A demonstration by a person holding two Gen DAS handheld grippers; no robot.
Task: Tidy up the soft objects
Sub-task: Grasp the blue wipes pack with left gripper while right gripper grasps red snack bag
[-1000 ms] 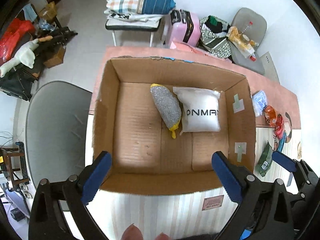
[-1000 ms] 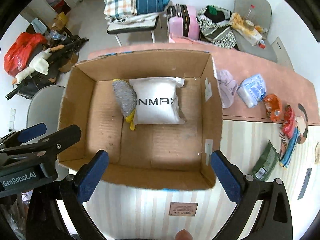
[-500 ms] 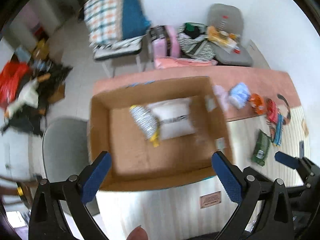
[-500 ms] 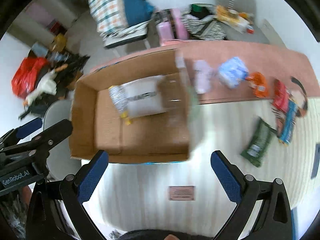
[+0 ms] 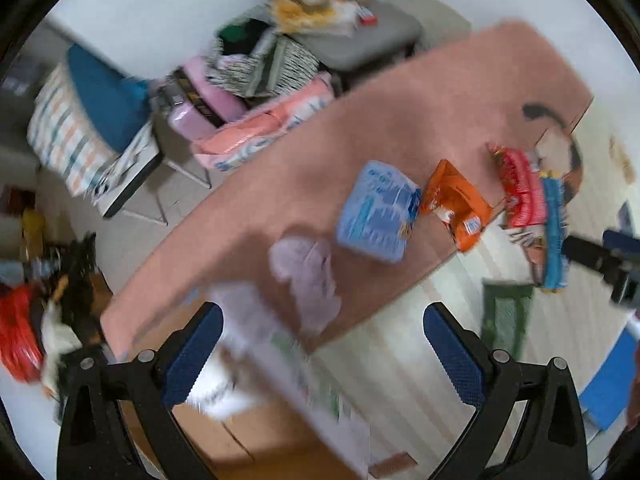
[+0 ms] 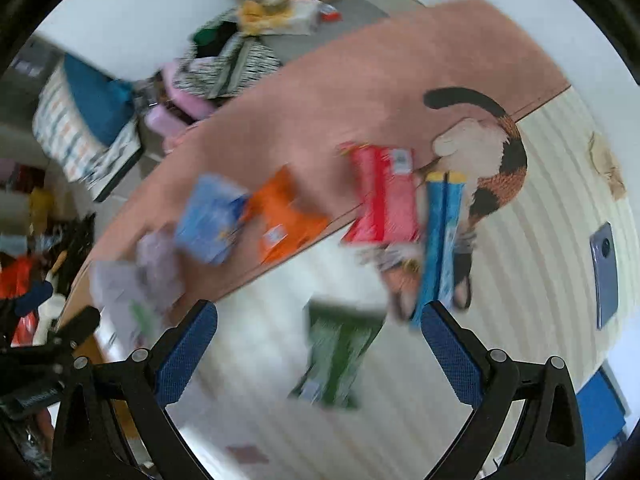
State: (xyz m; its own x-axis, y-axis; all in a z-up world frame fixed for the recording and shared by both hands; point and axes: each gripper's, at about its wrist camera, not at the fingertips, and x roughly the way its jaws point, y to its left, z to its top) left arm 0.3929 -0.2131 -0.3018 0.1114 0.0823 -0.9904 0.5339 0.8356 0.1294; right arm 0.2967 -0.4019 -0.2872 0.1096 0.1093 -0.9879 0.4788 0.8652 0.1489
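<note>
The right claw (image 6: 319, 342) is spread wide with nothing between its blue pads, and the left claw (image 5: 323, 346) is equally wide and empty; both views are smeared, so fine detail is lost. The relation that seems to matter most is between the right claw and the dark green flat soft packet (image 6: 338, 358) lying on the pale striped part of the counter (image 6: 532, 208): it sits straight ahead of that claw, roughly centred between the two pads and close to them, with its long axis running nearly along the fingers, slightly tilted. From the left wrist view the same packet (image 5: 506, 314) lies off beyond the right pad, so the right hand looks the nearer one for it. It appears thin, limp and glossy, probably a pouch that will buckle if pinched across its width. Farther ahead a loose row stretches along the edge of the pink cloth: a red crinkly packet (image 6: 384, 196), a long blue packet (image 6: 440, 240), an orange pouch (image 6: 286, 216), a light blue soft pack (image 6: 210, 220) and a pale lilac cloth bundle (image 6: 158, 264). The brown cardboard box (image 5: 224, 440), presumably the destination, sits low at the left, directly under the left claw. A grey phone (image 6: 605, 274) lies well apart to the right.
</note>
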